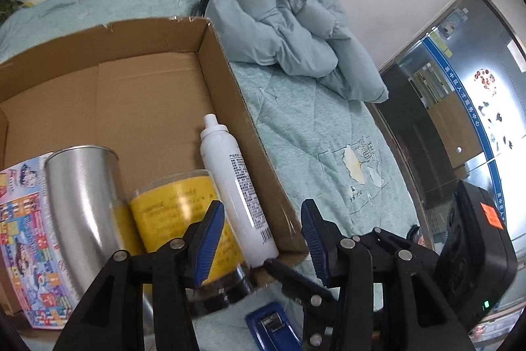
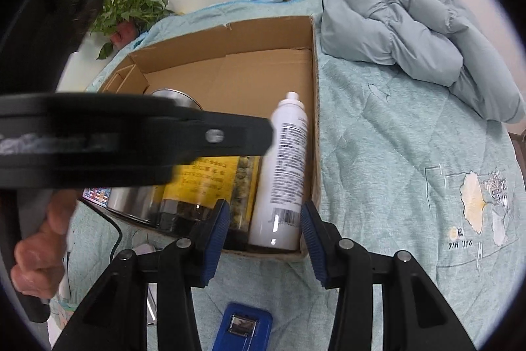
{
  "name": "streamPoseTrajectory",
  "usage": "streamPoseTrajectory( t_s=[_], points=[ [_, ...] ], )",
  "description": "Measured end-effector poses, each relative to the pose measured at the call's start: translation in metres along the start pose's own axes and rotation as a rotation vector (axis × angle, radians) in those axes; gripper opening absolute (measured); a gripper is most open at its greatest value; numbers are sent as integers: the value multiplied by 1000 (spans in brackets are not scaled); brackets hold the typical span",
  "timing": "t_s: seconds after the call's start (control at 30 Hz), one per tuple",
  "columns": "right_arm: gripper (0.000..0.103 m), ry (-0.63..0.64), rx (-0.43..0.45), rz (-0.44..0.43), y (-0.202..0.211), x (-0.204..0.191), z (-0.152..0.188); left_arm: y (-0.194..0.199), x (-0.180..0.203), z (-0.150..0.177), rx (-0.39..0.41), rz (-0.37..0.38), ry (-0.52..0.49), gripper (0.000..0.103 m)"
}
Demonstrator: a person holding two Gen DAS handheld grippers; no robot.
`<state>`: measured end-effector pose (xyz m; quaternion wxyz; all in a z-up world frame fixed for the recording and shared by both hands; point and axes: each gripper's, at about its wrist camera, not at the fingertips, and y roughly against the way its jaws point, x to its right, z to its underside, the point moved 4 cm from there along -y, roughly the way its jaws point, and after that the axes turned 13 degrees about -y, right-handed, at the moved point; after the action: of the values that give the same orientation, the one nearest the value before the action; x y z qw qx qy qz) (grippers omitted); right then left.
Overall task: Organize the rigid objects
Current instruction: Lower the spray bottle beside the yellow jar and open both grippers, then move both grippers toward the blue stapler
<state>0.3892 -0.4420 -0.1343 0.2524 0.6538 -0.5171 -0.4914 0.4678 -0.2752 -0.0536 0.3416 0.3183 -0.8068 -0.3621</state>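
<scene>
Left gripper point(image 1: 259, 239): held part open, nothing gripped | right gripper point(image 2: 263, 232): held part open, nothing gripped | white spray bottle point(image 1: 238, 186): laid in cardboard box point(image 1: 148, 87) beside yellow-labelled jar point(image 1: 184, 206) and steel cup point(image 1: 85, 206) | blue stapler point(image 2: 243, 329): left on quilt point(image 2: 394, 170) below the fingers

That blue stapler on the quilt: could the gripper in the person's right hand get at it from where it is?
Probably yes. The blue stapler lies on the quilt outside the cardboard box, just below the right gripper, whose open jaws hold nothing.
</scene>
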Motion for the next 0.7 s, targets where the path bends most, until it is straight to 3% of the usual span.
streamPoseTrajectory(
  t_s=[0.13, 0.17, 0.2, 0.23, 0.3, 0.37, 0.5, 0.63, 0.67, 0.7],
  points=[
    [45, 38, 58, 26, 19, -2, 13, 49, 11, 19, 123, -97, -76, 48],
    [54, 57, 62, 33, 22, -4, 18, 66, 14, 26, 169, -135, -102, 53],
    [76, 71, 68, 35, 26, -6, 27, 83, 18, 33, 211, -171, -123, 64],
    [86, 82, 79, 34, 29, -8, 35, 102, 20, 42, 258, -221, -135, 72],
    [89, 109, 97, 37, 36, -14, 52, 136, 32, 57, 331, -319, -135, 103],
    [89, 110, 109, 41, 41, -18, 66, 180, 49, 75, 433, -399, -146, 102],
    [89, 75, 144, 41, 59, -23, 99, 264, 74, 110, 536, -562, -176, 102],
    [87, 106, 180, 1, 78, -37, 122, 326, 85, 153, 542, -732, -198, 102],
    [80, 115, 194, -2, 82, -41, 127, 338, 86, 167, 538, -768, -197, 98],
    [55, 127, 217, 4, 88, -44, 133, 349, 85, 181, 542, -782, -194, 75]
  ],
)
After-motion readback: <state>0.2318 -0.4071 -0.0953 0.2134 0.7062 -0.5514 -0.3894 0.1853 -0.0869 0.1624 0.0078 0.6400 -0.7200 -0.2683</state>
